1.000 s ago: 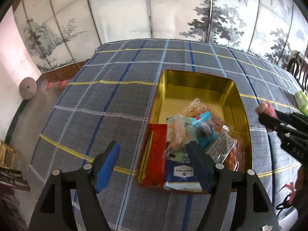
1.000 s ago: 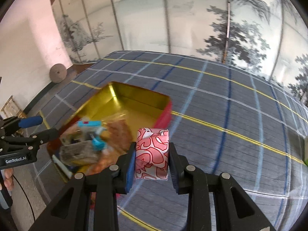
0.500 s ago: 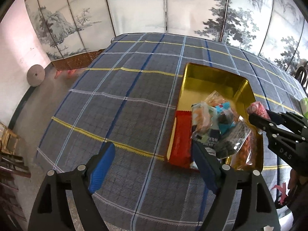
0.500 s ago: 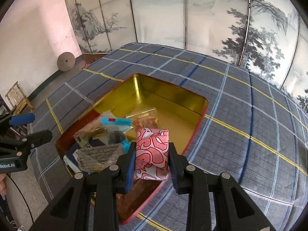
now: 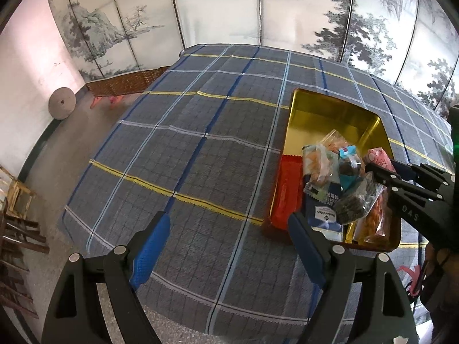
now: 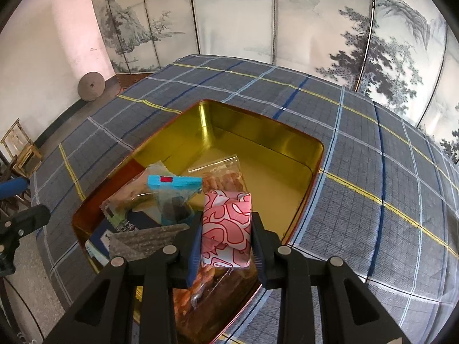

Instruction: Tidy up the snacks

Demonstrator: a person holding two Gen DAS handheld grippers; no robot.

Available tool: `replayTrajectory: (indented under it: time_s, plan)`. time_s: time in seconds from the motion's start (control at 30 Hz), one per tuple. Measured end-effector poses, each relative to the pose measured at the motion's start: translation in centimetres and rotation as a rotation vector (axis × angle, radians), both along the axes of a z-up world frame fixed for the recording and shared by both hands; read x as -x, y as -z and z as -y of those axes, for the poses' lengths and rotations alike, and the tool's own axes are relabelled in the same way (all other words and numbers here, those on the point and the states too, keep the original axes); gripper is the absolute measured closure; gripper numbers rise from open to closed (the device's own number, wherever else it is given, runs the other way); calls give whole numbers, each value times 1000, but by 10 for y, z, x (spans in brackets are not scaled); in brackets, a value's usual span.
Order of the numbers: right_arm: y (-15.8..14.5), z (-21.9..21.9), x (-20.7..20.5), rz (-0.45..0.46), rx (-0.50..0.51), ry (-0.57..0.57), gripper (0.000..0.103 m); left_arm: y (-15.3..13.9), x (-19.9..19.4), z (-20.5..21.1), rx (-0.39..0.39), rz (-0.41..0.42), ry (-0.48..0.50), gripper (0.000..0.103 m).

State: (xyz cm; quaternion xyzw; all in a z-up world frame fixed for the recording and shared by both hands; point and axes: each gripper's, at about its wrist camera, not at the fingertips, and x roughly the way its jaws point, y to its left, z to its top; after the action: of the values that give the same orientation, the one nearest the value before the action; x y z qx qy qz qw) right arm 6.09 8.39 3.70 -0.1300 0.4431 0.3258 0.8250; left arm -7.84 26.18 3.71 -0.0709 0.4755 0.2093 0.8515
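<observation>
A gold-lined tin (image 6: 287,140) with red outer walls sits on the plaid cloth and holds several snack bags (image 6: 160,197) piled at its near end. My right gripper (image 6: 226,232) is shut on a pink and white patterned packet (image 6: 226,223), held above the tin's near end. In the left wrist view the tin (image 5: 324,106) lies at the right, with the pink packet (image 5: 377,156) and the right gripper (image 5: 373,169) over its snack bags (image 5: 341,180). My left gripper (image 5: 226,246) stands open over bare cloth left of the tin, nothing between its fingers.
The blue, grey and yellow plaid cloth (image 5: 200,149) covers the whole table, whose left edge drops to a speckled floor. A painted folding screen (image 6: 287,17) stands behind. A round stone disc (image 5: 61,106) leans on the wall; wooden stools (image 5: 17,197) stand at the far left.
My left gripper has drawn back leftward from the tin and its jaws have widened. My right gripper has carried the pink packet from beside the tin to above its near end.
</observation>
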Motion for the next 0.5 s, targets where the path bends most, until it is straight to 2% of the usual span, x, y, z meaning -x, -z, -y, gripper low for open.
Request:
replayTrajectory:
  time_s: [0.27,0.33,0.4,0.5]
  plan:
    - [0,-1,2,-11,-2,18,71,0,3,8,-11,-7,2,19]
    - [-2,0,3,0,7,24,66,0,3,11,-16,-9,1,18]
    - [-3,1,4,14,18,32,54,-1,4,12,-14,-8,1,18]
    - [-4,3,6,18,21,33,49,-1,4,15,-12,-6,-1,17]
